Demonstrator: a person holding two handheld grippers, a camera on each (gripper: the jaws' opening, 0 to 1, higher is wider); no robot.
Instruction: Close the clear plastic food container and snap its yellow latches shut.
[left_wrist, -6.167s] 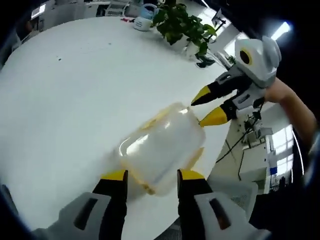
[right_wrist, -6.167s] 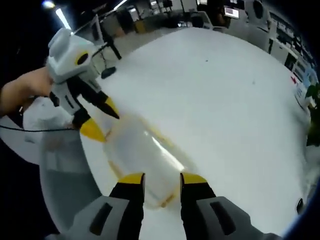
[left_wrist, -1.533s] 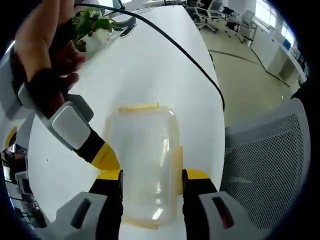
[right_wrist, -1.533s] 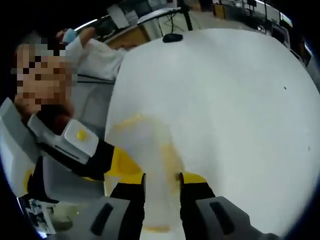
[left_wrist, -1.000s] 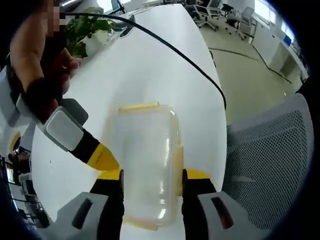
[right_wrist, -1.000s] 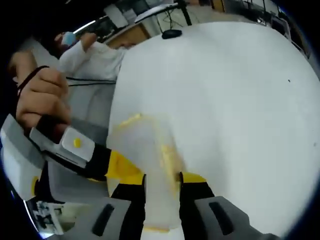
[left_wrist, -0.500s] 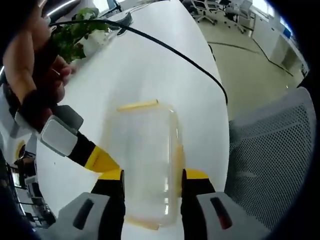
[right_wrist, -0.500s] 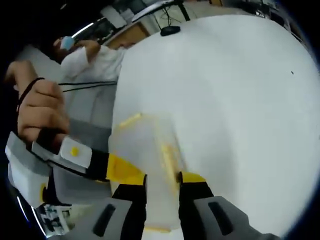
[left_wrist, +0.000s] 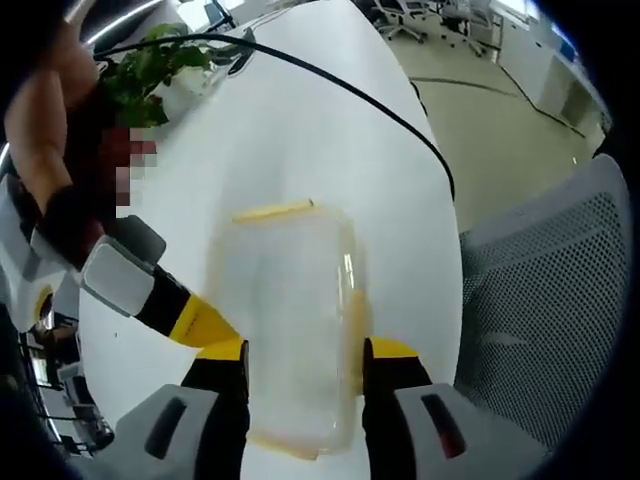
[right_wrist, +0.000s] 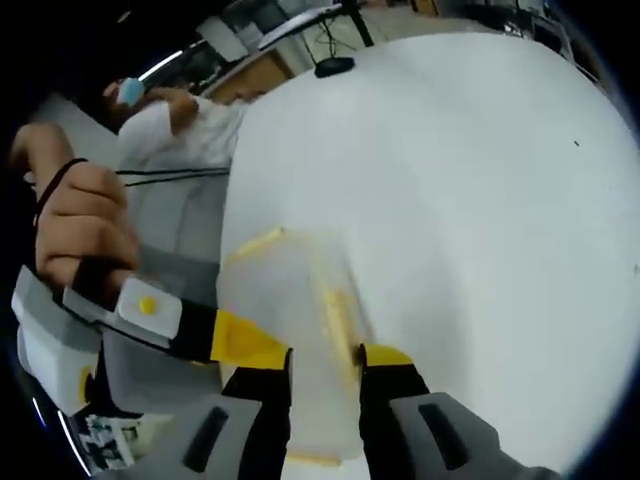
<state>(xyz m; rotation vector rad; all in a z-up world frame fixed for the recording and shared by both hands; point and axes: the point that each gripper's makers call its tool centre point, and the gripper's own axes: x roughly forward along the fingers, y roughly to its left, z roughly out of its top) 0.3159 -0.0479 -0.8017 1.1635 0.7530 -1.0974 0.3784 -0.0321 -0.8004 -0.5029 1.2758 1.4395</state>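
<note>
We see a broad white table (left_wrist: 300, 140) running away from us, a black cable (left_wrist: 350, 95) lying across it and a leafy potted plant (left_wrist: 160, 70) near its far end. Beside the table stands a grey mesh chair (left_wrist: 540, 290). Beyond it lies a pale floor (left_wrist: 490, 120) with office chairs (left_wrist: 400, 15).

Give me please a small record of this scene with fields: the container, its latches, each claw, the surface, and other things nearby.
container: clear plastic food container, lid on
latches: yellow latch at far end, another along one side
left claw: jaws astride the container
right claw: jaws astride the container, beside the left claw
surface: white table
nearby: potted plant, black cable, mesh chair
</note>
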